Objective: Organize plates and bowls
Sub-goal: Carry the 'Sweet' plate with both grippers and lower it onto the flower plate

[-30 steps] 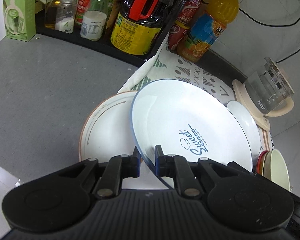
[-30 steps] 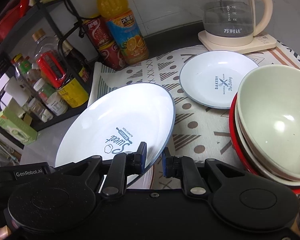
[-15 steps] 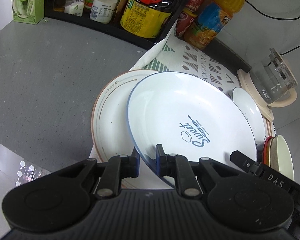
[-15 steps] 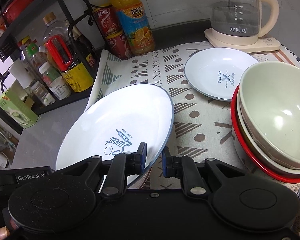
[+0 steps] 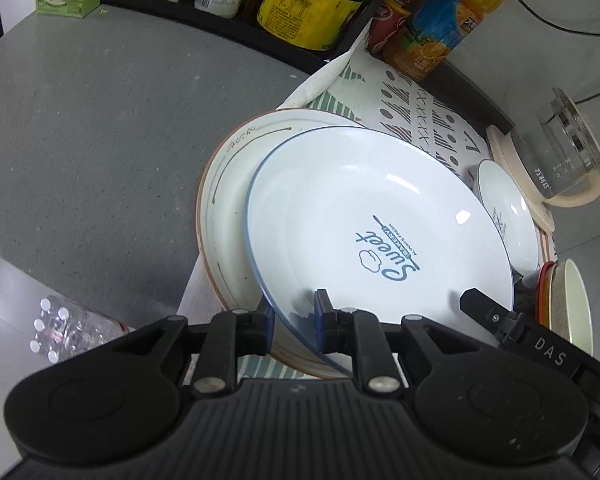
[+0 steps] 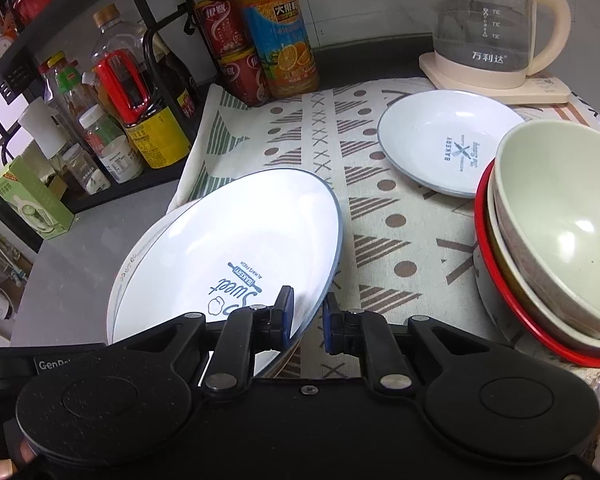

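Left wrist view: my left gripper point(image 5: 293, 316) fingers clamp the Sweet plate point(image 5: 376, 236) near rim.
Right gripper point(image 6: 307, 319): fingers clamp its opposite rim.
Plate position: tilted, just above the brown-rimmed plate point(image 5: 228, 216), slightly right of centre.

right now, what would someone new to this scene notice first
The big white Sweet plate stands out, tilted above the brown-rimmed plate, with the left gripper and right gripper each straddling its near rim. To the right sits a stack of bowls in a red-rimmed one, with a small Bakery plate behind on the patterned cloth. A glass kettle stands at the back.
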Tool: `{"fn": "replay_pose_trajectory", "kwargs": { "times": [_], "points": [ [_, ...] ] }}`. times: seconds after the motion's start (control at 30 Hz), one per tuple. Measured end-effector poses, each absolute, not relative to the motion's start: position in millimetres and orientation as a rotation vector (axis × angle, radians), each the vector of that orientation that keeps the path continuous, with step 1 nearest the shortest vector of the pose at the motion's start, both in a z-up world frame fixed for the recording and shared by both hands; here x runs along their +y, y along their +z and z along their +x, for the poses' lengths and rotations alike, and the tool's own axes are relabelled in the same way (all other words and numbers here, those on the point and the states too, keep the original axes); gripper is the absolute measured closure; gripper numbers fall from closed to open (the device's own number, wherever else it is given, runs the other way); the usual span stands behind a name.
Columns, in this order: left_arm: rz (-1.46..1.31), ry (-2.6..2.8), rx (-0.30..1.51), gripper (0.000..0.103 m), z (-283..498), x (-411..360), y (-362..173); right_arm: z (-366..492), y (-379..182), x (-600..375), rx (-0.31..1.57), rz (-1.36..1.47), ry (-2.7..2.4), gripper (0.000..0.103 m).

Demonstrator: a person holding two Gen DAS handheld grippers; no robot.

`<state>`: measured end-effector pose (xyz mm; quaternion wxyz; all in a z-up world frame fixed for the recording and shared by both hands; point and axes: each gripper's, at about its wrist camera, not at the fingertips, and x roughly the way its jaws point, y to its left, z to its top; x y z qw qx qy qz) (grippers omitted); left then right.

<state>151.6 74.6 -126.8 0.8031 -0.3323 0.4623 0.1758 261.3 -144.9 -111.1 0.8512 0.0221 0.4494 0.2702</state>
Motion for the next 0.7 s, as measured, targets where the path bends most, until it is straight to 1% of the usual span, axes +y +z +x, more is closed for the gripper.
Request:
{"fn": "replay_pose_trajectory", "kwargs": {
  "times": [0.17, 0.37, 0.6, 0.7],
  "points": [
    [-0.715, 0.371, 1.015, 0.085, 154, 79, -129, 261, -115, -145, 0.958, 0.052, 0.567, 0.090],
    [-0.780, 0.364, 1.079, 0.085, 161, 96, -126, 260, -117, -142, 0.961, 0.039, 0.574, 0.090],
    [-0.756, 0.371, 1.093, 0.075, 161, 100, -114, 259, -120, -136, 0.979, 0.034, 0.584, 0.090],
    [-0.760, 0.374, 1.079, 0.075, 159, 101, -113, 260, -121, -136, 0.984, 0.027, 0.585, 0.090]
  ]
}}
